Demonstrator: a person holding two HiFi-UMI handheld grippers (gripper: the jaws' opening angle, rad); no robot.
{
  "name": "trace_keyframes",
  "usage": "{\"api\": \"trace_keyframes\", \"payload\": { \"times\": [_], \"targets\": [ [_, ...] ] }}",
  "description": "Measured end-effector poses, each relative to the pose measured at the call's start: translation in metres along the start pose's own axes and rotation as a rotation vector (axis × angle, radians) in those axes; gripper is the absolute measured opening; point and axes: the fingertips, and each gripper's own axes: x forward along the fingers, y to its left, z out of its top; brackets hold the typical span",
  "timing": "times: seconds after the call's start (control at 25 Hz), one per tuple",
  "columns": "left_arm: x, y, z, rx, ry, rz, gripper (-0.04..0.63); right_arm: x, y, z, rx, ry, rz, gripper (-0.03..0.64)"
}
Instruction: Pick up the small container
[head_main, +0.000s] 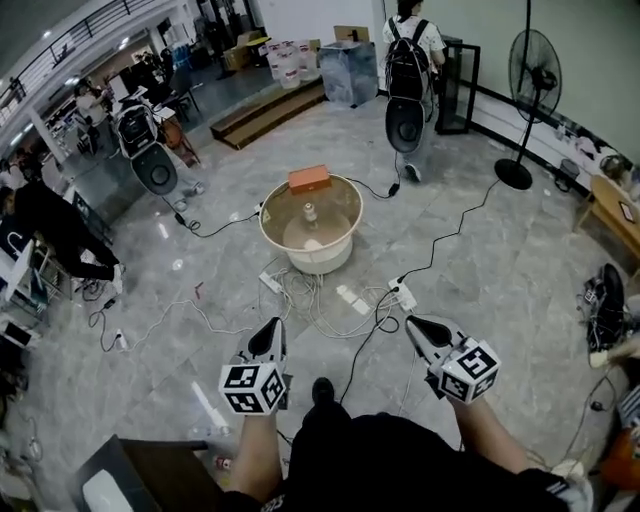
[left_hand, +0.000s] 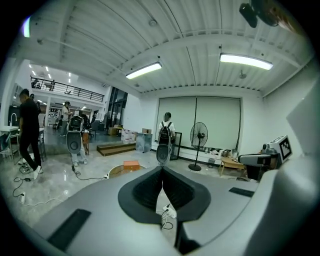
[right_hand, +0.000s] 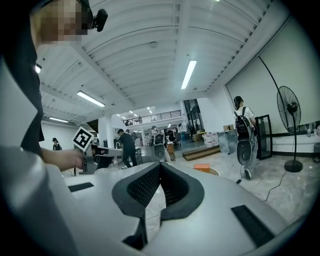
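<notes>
A small pale container (head_main: 310, 212) stands upright inside a round cream tub (head_main: 344, 205) on the floor, well ahead of me. An orange box (head_main: 309, 178) rests on the tub's far rim. My left gripper (head_main: 272, 327) and right gripper (head_main: 412, 323) hover side by side near my body, both short of the tub. Both are shut with nothing between the jaws. In the left gripper view the shut gripper (left_hand: 161, 170) points at the tub (left_hand: 116, 171) and orange box (left_hand: 131, 164). The right gripper (right_hand: 160, 165) shows the orange box (right_hand: 202, 167) to its right.
Cables and power strips (head_main: 340, 297) sprawl over the marble floor between me and the tub. A person with a backpack (head_main: 405, 60) stands behind the tub. A standing fan (head_main: 528, 75), a wooden table (head_main: 612, 208) at right, and a dark desk (head_main: 130, 470) at bottom left.
</notes>
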Motion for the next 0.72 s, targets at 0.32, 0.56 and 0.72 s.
{"api": "trace_keyframes", "payload": {
  "times": [0.32, 0.56, 0.72],
  "targets": [
    [0.086, 0.034, 0.021, 0.0, -0.01, -0.057, 0.012, 0.046, -0.06, -0.001, 0.062, 0.04, -0.097, 0.014],
    [0.18, 0.118, 0.039, -0.04, 0.002, -0.071, 0.014, 0.153, -0.1, 0.017, 0.075, 0.055, -0.117, 0.014],
    [0.232, 0.167, 0.062, -0.035, -0.001, -0.105, 0.012, 0.242, -0.108, 0.042, 0.067, 0.065, -0.078, 0.014]
  ]
}}
